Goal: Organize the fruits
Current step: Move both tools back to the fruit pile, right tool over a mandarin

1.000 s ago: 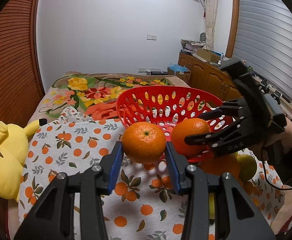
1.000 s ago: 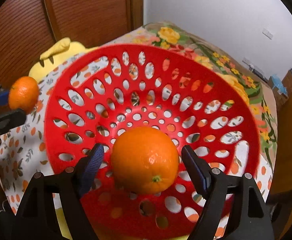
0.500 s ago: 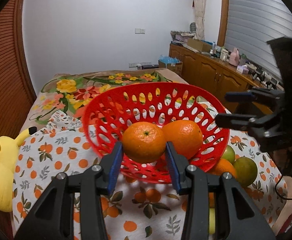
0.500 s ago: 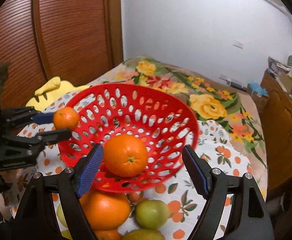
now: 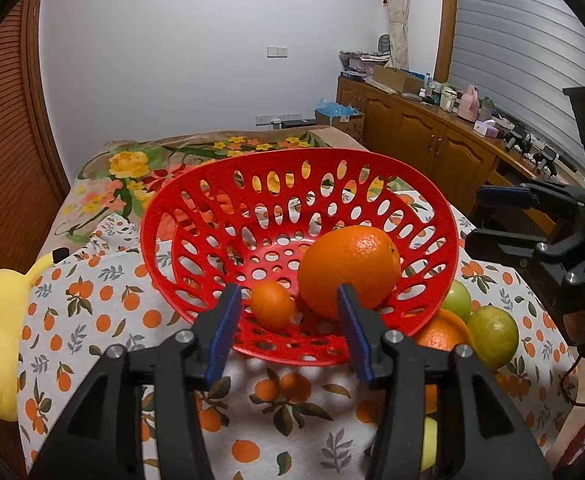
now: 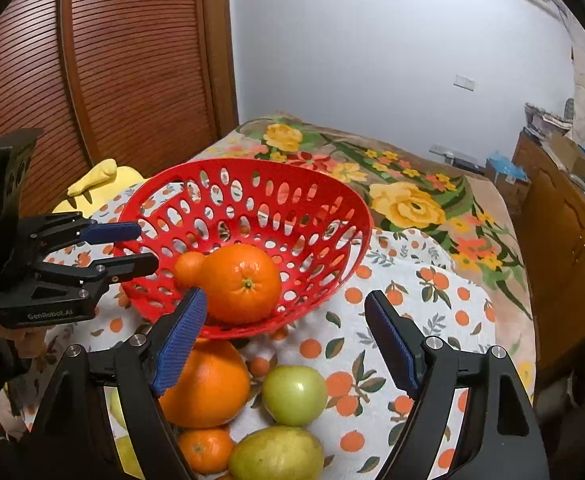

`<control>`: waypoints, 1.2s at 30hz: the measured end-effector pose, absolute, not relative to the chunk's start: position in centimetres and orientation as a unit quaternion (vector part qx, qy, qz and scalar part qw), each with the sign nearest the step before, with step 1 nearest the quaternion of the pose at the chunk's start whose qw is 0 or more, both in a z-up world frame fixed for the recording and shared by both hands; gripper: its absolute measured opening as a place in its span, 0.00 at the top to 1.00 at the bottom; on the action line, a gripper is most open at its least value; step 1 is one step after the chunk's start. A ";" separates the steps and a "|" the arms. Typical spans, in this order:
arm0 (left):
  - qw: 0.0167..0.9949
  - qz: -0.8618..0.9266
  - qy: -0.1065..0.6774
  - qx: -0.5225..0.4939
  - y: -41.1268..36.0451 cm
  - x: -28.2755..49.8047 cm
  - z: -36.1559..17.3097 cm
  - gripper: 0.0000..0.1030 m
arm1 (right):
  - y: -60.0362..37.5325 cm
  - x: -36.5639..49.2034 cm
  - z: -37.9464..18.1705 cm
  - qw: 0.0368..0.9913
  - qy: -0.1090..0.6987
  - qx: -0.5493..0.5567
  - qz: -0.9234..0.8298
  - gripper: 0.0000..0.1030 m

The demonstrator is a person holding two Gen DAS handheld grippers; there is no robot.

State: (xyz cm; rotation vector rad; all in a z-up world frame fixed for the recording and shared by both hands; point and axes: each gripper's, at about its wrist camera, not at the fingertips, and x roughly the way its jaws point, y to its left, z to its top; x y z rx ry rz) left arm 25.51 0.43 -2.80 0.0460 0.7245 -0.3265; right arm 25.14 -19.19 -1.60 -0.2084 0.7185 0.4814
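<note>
Fruits are split: a small mandarin and a large orange touch inside the red basket, which stands on the orange-print cloth. Beside the basket lie green apples and another orange. The left hand-held gripper and the right hand-held gripper are both released, jaws apart, grasping nothing.

Both wrist views face the red basket closely.

We hold our left gripper level, its jaws spread apart with nothing clamped between them. Our right gripper hangs off to the side, its jaws wide apart and likewise carrying nothing.
</note>
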 end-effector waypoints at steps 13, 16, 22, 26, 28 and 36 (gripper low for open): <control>0.932 -0.162 0.323 0.017 0.3 20.3 -1.6 0.32 | -21.7 20.7 -1.9 0.916 0.332 -0.066 0.213 0.19; 0.936 -0.164 0.310 0.012 0.3 19.0 -0.9 0.30 | -22.4 19.6 -1.7 0.921 0.326 -0.057 0.208 0.16; 0.940 -0.169 0.295 0.006 0.3 16.6 -0.2 0.22 | -23.6 17.2 -1.0 0.929 0.306 -0.040 0.204 0.11; 0.941 -0.173 0.293 0.002 0.0 15.1 0.0 0.22 | -24.1 15.6 -1.2 0.931 0.301 -0.031 0.203 0.11; 0.940 -0.174 0.292 -0.002 -0.1 14.2 0.0 0.22 | -24.2 14.8 -1.4 0.932 0.299 -0.027 0.205 0.11; 0.935 -0.173 0.310 -0.005 -0.5 11.4 -1.3 0.22 | -24.3 11.7 -4.4 0.924 0.321 -0.016 0.206 0.11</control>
